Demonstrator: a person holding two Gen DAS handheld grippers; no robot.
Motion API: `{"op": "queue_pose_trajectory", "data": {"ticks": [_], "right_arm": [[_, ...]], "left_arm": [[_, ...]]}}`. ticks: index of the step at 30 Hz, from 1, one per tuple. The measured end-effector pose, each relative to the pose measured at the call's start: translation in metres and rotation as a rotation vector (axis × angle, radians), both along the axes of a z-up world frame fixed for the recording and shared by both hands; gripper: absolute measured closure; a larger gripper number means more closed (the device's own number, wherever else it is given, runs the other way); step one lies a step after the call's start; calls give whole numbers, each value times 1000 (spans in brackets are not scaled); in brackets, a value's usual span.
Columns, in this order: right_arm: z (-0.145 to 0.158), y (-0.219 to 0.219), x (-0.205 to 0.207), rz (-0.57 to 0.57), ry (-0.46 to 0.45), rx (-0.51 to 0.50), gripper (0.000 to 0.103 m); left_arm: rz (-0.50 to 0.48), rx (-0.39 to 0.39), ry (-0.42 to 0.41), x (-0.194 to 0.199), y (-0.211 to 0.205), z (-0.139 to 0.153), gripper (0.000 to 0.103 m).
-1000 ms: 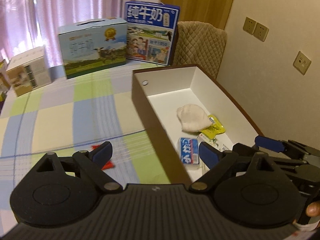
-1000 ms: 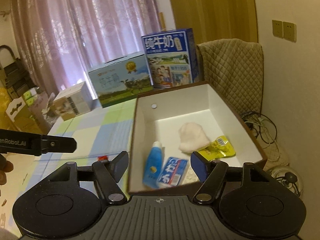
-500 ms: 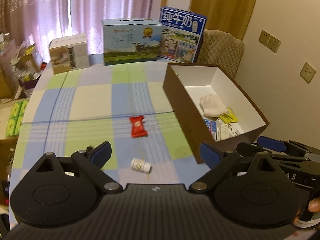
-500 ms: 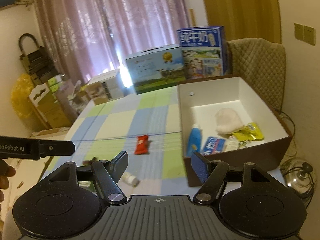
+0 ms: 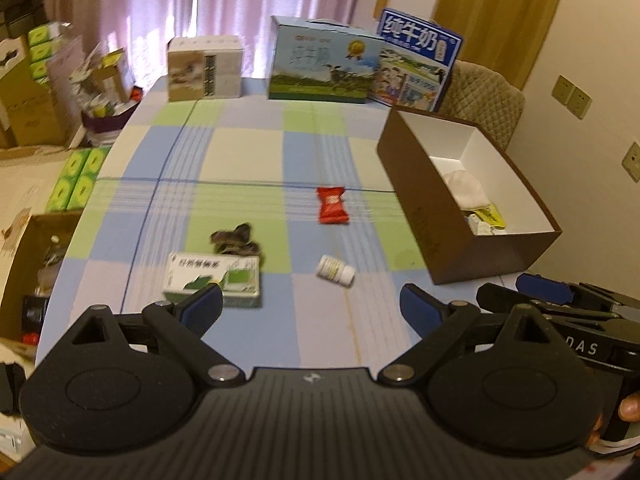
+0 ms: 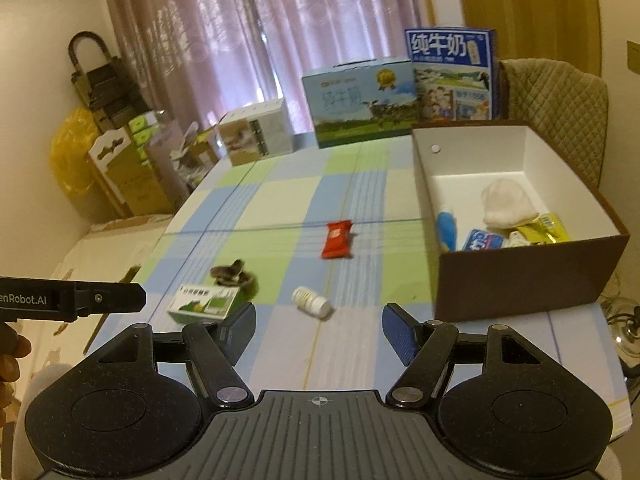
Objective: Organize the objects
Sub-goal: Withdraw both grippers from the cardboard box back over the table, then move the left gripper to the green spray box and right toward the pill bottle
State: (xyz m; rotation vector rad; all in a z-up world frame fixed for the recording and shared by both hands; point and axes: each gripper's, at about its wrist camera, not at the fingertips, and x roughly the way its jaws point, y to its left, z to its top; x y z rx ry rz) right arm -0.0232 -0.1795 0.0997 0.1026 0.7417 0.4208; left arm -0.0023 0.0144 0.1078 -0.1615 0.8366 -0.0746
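Hovering above the checked table [image 5: 248,152], the left gripper [image 5: 310,306] and right gripper [image 6: 318,330] both gape wide with nothing between their jaws. Just ahead of them lie a white bottle [image 5: 335,271], a green-and-white box [image 5: 214,278] and a red packet [image 5: 331,205]; the brown storage box [image 5: 424,216] sits ahead to the right.
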Motion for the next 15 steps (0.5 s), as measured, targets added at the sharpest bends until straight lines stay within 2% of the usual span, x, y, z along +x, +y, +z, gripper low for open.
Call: {"op": "queue_pose_trajectory", "data": {"ticks": [6,15], "right_arm": [[-19,13,-7,36,32,0,36],[-46,24,0,72,55,0,36]], "left_arm": [[47,-6,28,-16,17,-16,10],[91,-7,61,-19,31,-41,10]]}}
